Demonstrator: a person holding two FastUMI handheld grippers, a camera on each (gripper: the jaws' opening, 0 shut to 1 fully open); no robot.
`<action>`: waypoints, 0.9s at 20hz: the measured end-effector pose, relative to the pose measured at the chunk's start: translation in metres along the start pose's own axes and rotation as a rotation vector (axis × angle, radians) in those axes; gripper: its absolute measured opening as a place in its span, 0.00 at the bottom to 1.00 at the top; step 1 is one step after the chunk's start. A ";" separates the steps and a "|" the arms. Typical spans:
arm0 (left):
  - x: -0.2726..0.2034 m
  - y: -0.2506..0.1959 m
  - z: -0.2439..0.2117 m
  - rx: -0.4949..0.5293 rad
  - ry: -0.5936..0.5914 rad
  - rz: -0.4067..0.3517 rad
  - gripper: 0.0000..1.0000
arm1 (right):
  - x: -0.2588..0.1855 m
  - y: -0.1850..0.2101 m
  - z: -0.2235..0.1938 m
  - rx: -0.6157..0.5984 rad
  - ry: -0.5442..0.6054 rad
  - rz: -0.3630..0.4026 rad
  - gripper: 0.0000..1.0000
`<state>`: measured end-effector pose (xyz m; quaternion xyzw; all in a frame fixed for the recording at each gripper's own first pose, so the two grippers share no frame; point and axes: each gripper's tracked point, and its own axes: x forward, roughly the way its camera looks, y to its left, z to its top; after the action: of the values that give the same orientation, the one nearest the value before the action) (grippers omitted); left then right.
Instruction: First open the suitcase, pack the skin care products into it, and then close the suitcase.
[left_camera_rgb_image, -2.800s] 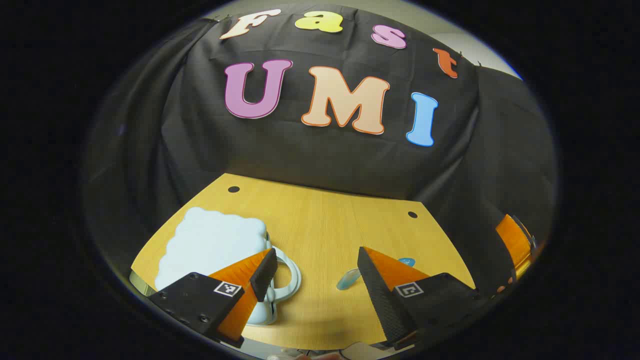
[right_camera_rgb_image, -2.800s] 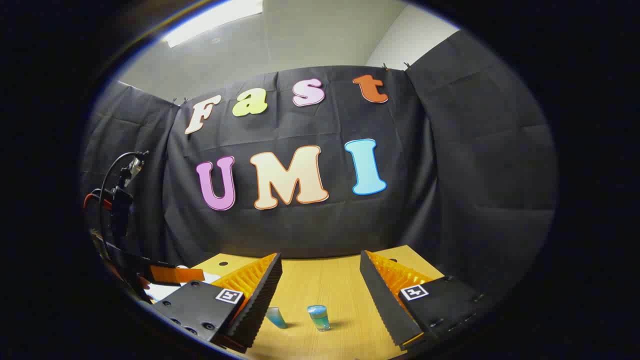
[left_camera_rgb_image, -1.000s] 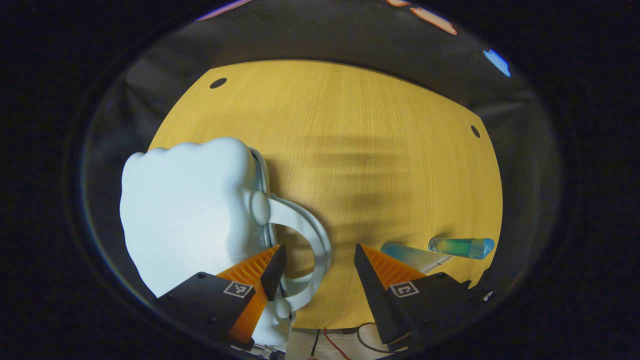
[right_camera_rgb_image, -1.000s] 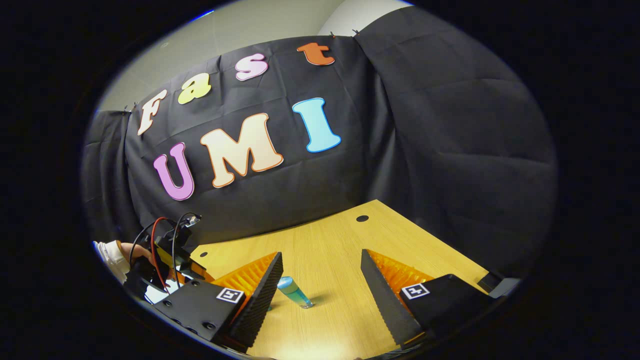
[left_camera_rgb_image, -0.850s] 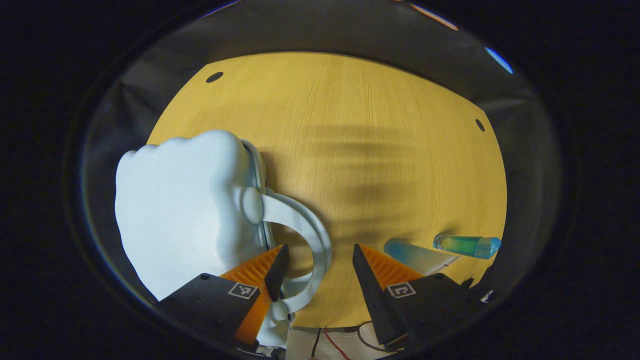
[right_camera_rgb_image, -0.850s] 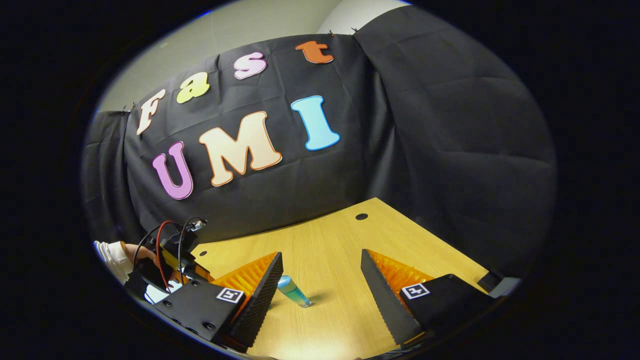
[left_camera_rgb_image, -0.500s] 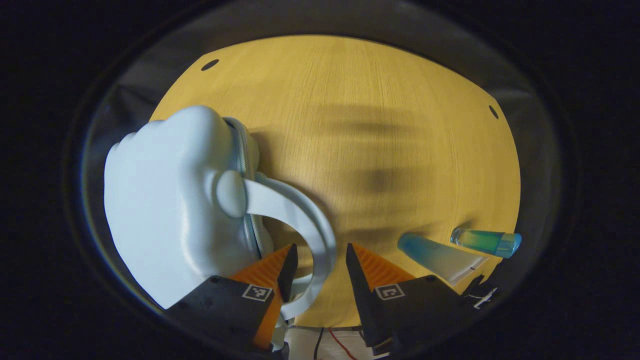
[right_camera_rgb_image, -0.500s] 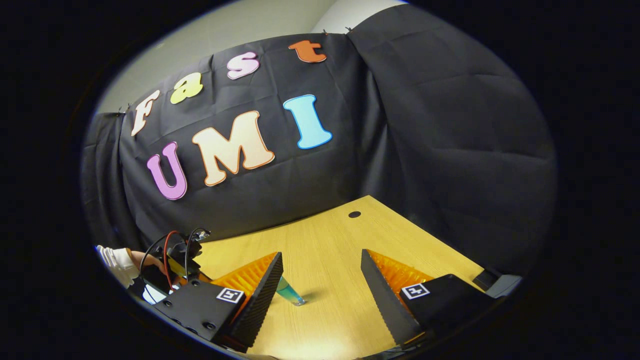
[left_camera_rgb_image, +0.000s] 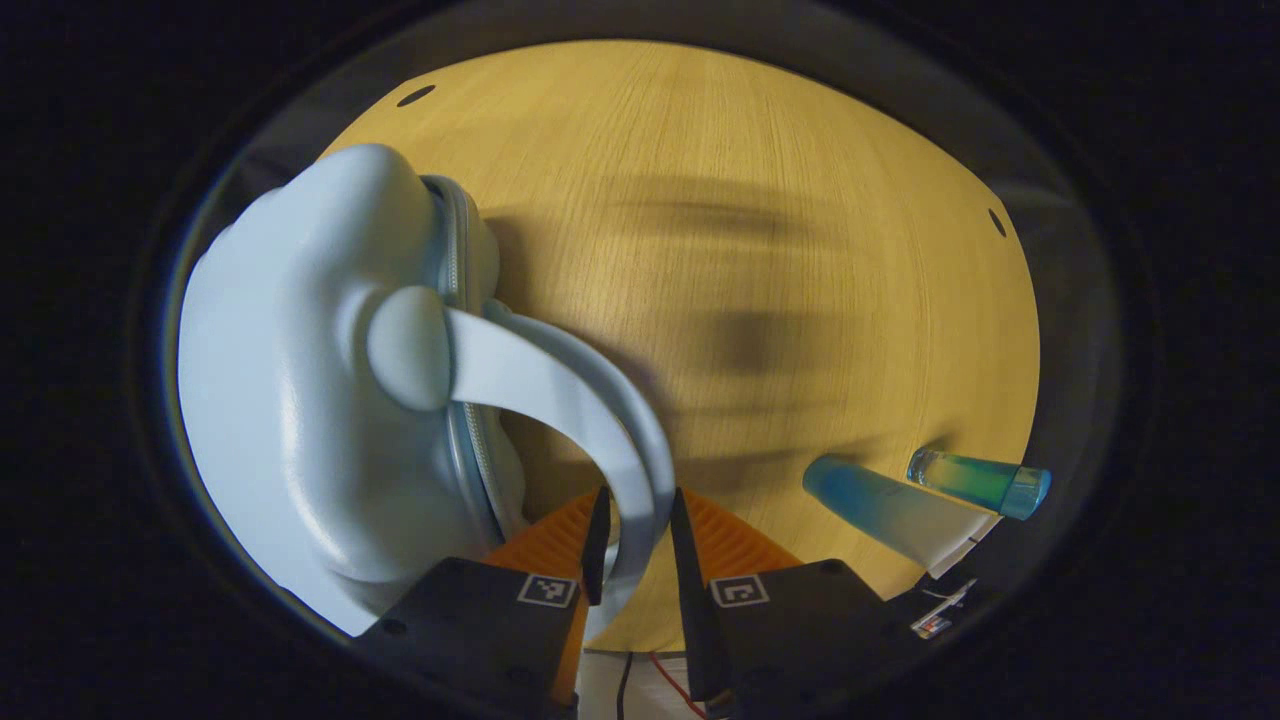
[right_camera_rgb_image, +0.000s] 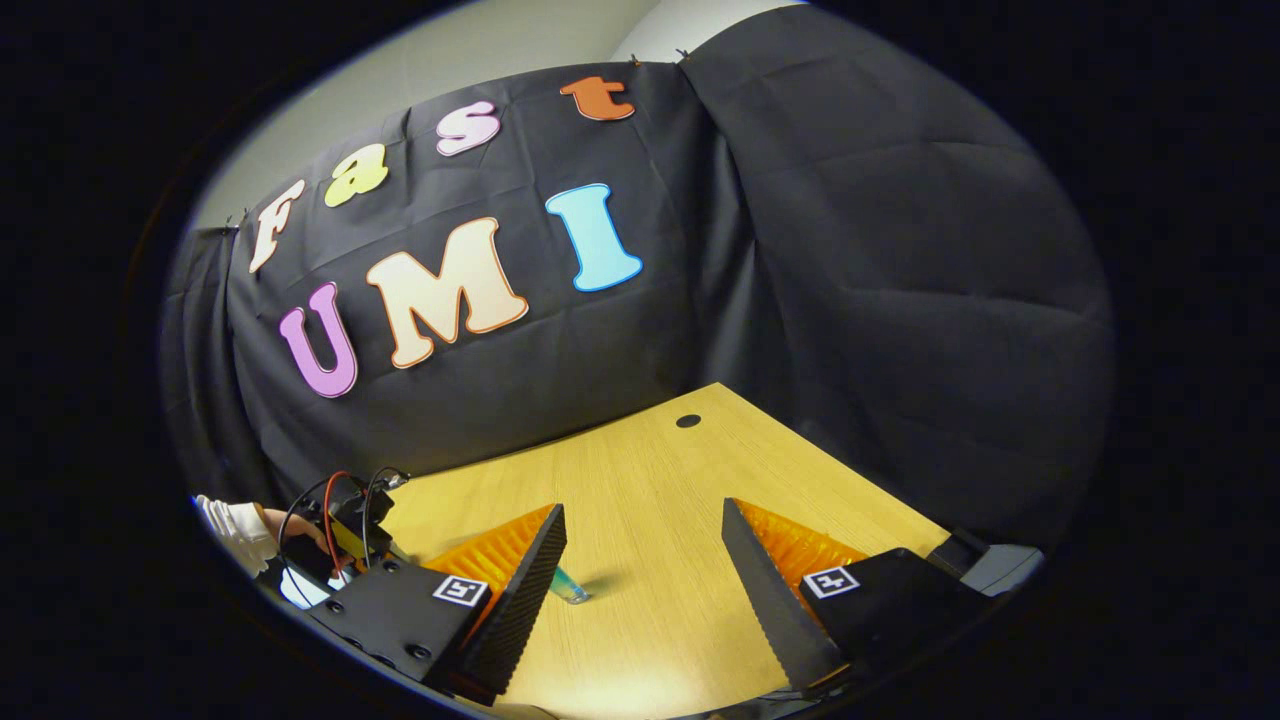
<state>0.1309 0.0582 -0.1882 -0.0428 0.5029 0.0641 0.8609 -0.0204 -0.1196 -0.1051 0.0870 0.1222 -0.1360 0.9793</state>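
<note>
Fingers of my left claw (left_camera_rgb_image: 635, 535) sit nearly closed around the curved handle (left_camera_rgb_image: 560, 400) of the pale blue suitcase (left_camera_rgb_image: 300, 400), one finger on each side of the strap with almost no gap left; I cannot tell whether both press on it yet. Just past them the handle arcs up to a round knob on the case's side. The suitcase lies to the left on the wooden desk (left_camera_rgb_image: 760, 200), zipper seam facing my claw, lid down.

To the right of my left claw, near the desk's front edge, lie two skin care products: a tube (left_camera_rgb_image: 885, 510) fading from blue to white, and just beyond it a small clear bottle (left_camera_rgb_image: 975, 482) of blue-green liquid, on its side. No writing on them is readable.

My right claw (right_camera_rgb_image: 640, 560) hangs wide open above the desk (right_camera_rgb_image: 650, 480), holding nothing. Just behind its left finger the tip of a blue-green bottle (right_camera_rgb_image: 570, 588) peeks out. Farther left is the other claw's body with red and black wires (right_camera_rgb_image: 345, 520), held by a hand (right_camera_rgb_image: 285, 522) in a white sleeve (right_camera_rgb_image: 230, 525). A dark hole marks the desk's far corner.
</note>
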 end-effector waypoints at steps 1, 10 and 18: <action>0.000 -0.001 0.000 0.004 0.000 -0.003 0.33 | 0.000 0.000 0.000 -0.002 0.004 0.000 0.98; -0.023 -0.002 0.004 0.053 -0.017 -0.027 0.16 | 0.006 0.004 -0.001 -0.009 0.007 0.015 0.98; -0.036 -0.002 0.005 0.047 -0.036 -0.093 0.08 | 0.006 0.014 -0.004 -0.024 0.012 0.033 0.98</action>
<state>0.1179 0.0545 -0.1549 -0.0444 0.4861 0.0130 0.8727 -0.0113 -0.1070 -0.1082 0.0781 0.1282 -0.1176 0.9816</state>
